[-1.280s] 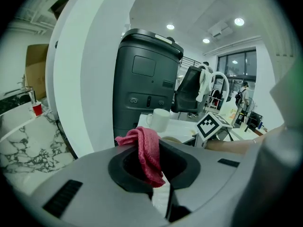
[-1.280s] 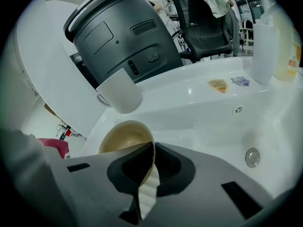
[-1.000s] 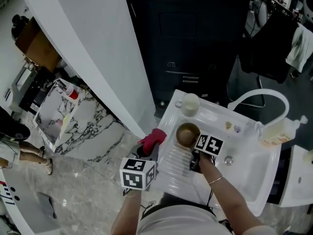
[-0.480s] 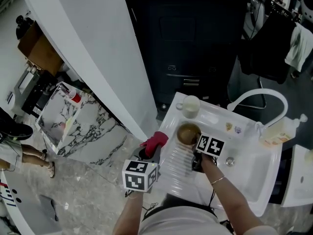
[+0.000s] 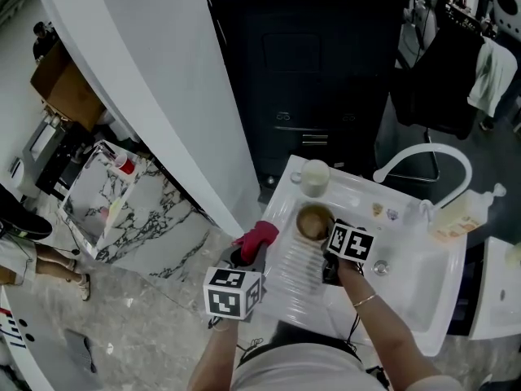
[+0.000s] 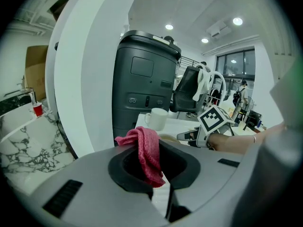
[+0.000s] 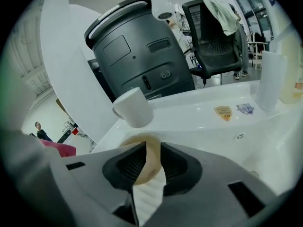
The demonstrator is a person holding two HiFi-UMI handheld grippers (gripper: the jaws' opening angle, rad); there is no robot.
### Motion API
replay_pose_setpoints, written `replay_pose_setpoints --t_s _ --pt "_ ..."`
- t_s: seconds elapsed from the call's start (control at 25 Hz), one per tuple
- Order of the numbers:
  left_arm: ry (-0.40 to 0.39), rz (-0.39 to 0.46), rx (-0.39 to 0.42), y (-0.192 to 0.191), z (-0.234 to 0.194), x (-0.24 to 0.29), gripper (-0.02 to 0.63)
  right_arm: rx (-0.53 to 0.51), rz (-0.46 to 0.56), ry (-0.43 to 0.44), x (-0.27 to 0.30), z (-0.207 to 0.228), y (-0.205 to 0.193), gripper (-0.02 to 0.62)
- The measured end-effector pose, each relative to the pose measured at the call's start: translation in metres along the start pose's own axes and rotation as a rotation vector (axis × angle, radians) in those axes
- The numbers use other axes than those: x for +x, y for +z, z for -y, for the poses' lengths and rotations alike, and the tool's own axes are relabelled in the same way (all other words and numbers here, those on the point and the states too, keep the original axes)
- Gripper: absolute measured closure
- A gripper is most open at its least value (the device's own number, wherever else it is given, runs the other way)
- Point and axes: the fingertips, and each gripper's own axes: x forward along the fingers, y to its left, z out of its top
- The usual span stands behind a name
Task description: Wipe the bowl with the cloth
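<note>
Left to right: the left gripper was clamped on the red cloth, which hung from its jaws just beside the white surface. The brown bowl stood upright on that surface's ribbed part, near a white mug. The right gripper had just been opening, its jaws apart astride the bowl's near rim.

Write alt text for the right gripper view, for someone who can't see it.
The right gripper has just been opening its jaws, with the rim of a tan bowl standing between them on a white sink counter. A white mug stands behind the bowl, before a dark bin.
</note>
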Motion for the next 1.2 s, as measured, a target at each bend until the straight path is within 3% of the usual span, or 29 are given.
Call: replay_pose_setpoints --t_s 0.64,1.2 --pt "-0.014 0.034 0.039 -0.005 0.019 -0.015 0.560 -0.175 0.163 0.040 -0.085 -0.022 0.011 0.524" --pt "0.006 0.081 0.074 -0.007 0.024 -0.037 0.560 -0.226 0.296 0.118 -0.169 -0.051 0.010 0.554"
